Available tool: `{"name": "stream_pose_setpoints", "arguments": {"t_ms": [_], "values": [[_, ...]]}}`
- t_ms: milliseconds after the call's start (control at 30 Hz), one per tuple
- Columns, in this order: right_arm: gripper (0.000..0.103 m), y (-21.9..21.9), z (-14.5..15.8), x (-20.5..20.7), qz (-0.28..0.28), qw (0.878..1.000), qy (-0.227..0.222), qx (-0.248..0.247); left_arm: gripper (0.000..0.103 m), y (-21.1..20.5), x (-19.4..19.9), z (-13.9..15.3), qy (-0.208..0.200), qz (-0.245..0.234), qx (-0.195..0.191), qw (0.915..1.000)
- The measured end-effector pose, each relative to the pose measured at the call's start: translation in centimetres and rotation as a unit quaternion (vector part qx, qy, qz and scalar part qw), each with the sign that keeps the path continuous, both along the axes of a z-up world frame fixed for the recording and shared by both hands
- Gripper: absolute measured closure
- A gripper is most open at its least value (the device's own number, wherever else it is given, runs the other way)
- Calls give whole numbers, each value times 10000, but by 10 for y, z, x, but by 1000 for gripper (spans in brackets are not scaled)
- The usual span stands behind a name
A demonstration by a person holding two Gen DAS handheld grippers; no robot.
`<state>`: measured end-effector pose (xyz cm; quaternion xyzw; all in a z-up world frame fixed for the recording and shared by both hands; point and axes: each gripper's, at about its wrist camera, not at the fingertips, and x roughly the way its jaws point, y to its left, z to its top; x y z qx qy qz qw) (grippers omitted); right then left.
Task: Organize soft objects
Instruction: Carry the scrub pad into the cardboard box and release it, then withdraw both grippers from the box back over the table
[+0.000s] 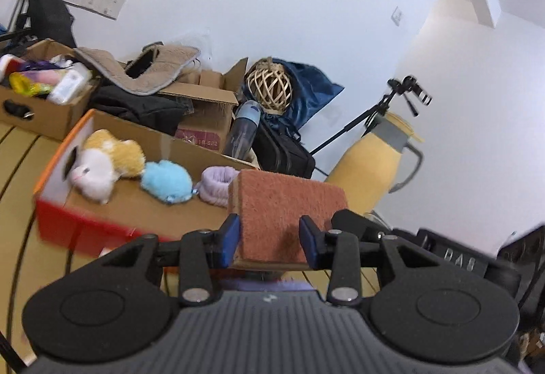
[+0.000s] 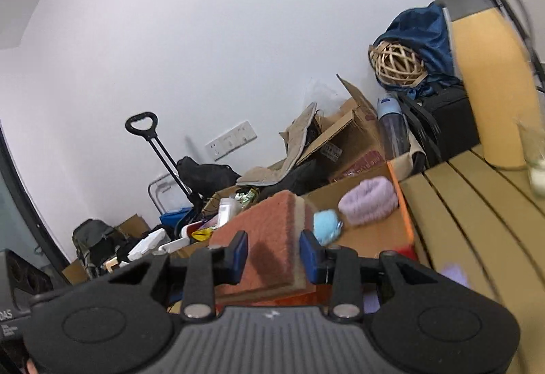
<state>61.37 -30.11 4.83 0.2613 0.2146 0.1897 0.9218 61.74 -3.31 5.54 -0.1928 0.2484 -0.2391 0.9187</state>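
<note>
Both the left gripper (image 1: 269, 237) and right gripper (image 2: 274, 256) squeeze one sponge (image 1: 284, 203); pulling apart could tear or drop it beside the box (image 1: 136, 207)

A scouring sponge (image 1: 286, 203), rust-red abrasive face over a tan foam layer, sits raised above the table, pinched at its near edge between blue pads; from the right wrist view a sponge (image 2: 269, 237) of the same make tilts upward, its tan layer showing along the right side. Behind lies an open cardboard shoebox (image 1: 112, 224) with red and orange sides. Inside rest a white plush toy (image 1: 93, 174) beside a yellow plush toy (image 1: 119, 149), a light blue plush toy (image 1: 167, 181) and a lilac fuzzy scrunchie (image 1: 218, 181).
</note>
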Motion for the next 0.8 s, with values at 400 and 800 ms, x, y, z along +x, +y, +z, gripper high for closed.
{"name": "stream_pose_setpoints", "arguments": {"t_ms": [400, 800], "values": [[79, -16, -53, 131, -256, 9848, 1409, -981, 69, -56, 135, -59, 1310, -44, 585, 9896], [68, -3, -13, 91, -229, 9805, 854, -1755, 66, -59, 106, -42, 1086, -325, 845, 9900]]}}
